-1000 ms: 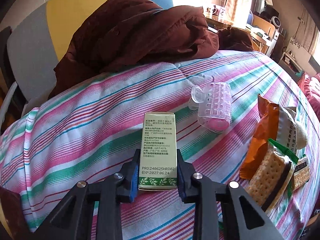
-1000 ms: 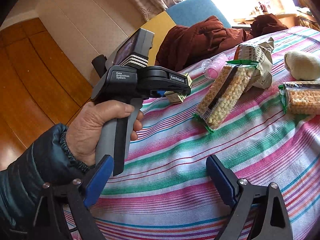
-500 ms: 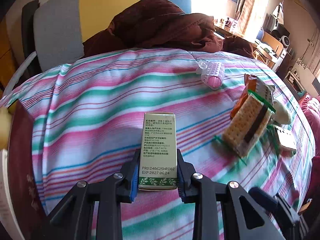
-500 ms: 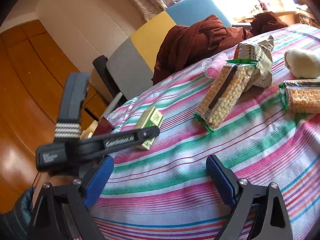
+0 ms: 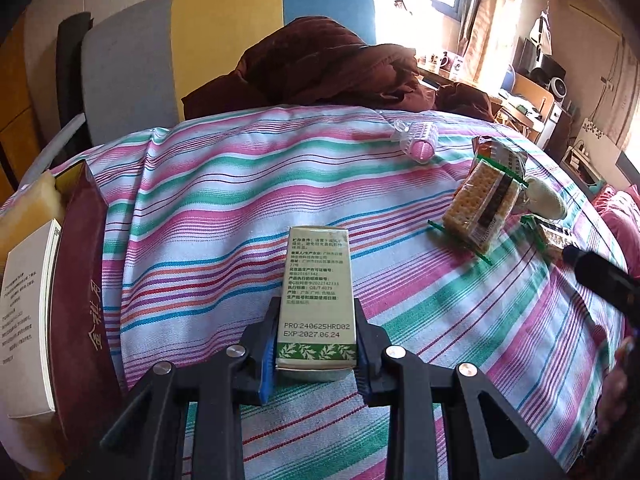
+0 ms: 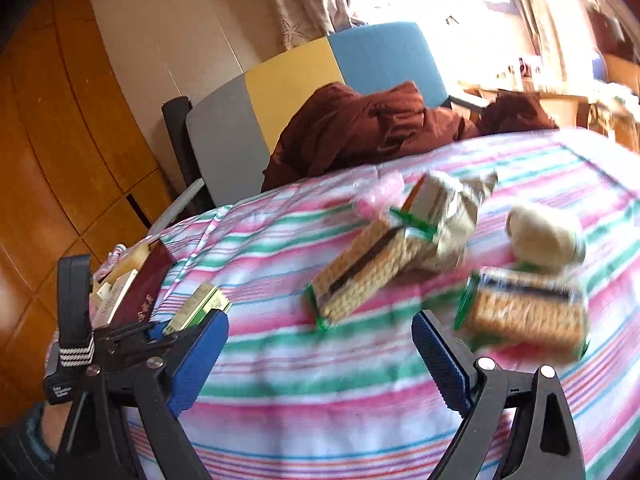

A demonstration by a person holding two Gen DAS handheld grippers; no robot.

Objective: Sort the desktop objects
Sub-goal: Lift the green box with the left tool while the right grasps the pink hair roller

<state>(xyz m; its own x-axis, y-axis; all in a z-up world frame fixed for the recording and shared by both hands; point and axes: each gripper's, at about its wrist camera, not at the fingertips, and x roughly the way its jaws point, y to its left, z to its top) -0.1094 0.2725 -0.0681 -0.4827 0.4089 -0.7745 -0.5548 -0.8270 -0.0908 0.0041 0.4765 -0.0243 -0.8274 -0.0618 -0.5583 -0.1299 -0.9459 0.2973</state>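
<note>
My left gripper point(image 5: 316, 354) is shut on a small green and cream carton point(image 5: 318, 292) printed with text and dates, held just above the striped cloth near the table's left side. The same carton point(image 6: 198, 306) shows in the right wrist view, clamped in the left gripper. My right gripper point(image 6: 320, 354) stands open above the cloth with nothing between its blue pads point(image 6: 198, 360). Ahead of it lie two cracker packs point(image 6: 360, 268) point(image 6: 528, 312), a cream-coloured soft object point(image 6: 540, 236) and a crumpled snack bag point(image 6: 452, 204). A pink hair roller point(image 5: 416, 142) lies further back.
A dark red box point(image 5: 82, 292) with white booklets point(image 5: 26, 312) and a yellow item stands at the table's left edge. A brown garment point(image 5: 328, 68) is heaped on the grey, yellow and blue chair point(image 5: 224, 40) behind. The striped cloth point(image 5: 224, 208) is bare in the middle.
My left gripper has drawn back and to the left with the carton, bringing the dark red box into view. My right gripper has moved forward toward the cracker packs; its view is blurred.
</note>
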